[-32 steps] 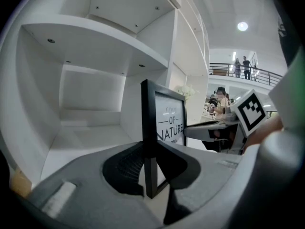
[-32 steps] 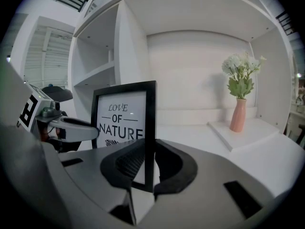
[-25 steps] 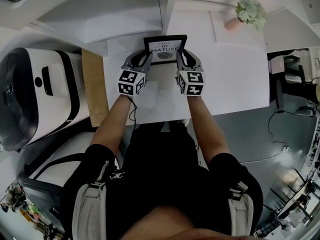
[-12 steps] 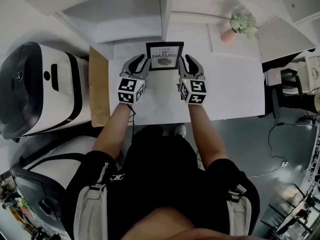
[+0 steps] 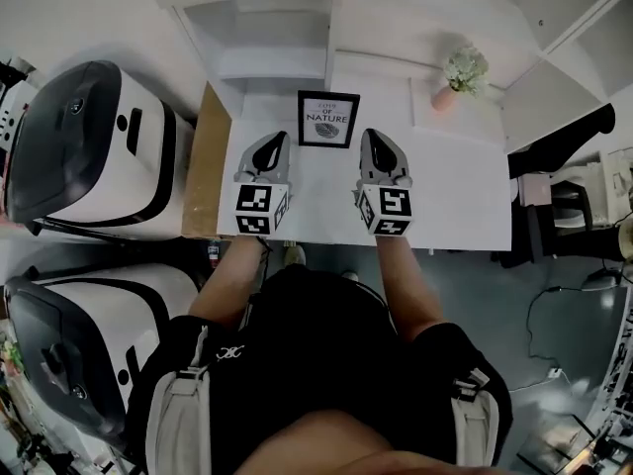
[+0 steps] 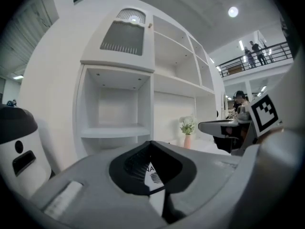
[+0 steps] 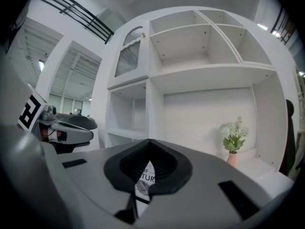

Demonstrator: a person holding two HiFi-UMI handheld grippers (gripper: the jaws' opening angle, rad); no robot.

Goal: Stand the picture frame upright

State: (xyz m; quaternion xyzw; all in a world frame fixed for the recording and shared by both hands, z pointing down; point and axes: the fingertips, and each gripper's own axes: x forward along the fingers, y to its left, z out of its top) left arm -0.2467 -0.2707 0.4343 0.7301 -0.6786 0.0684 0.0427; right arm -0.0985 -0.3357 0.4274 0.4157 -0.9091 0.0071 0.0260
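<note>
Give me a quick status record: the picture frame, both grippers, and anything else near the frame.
Picture frame: standing upright on the white table, print facing the person
Left gripper: fingers shut, empty, near the frame's lower left corner, not touching it
Right gripper: fingers shut, empty, just right of the frame, not touching it
Flower vase: upright, back right of the frame, well apart from it
Task state: the frame appears to stand on its own

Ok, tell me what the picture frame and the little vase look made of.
Picture frame: thin black border with a dull, even look, likely painted wood or plastic. Vase: smooth plain pink, probably ceramic, though it is too small to be sure.
</note>
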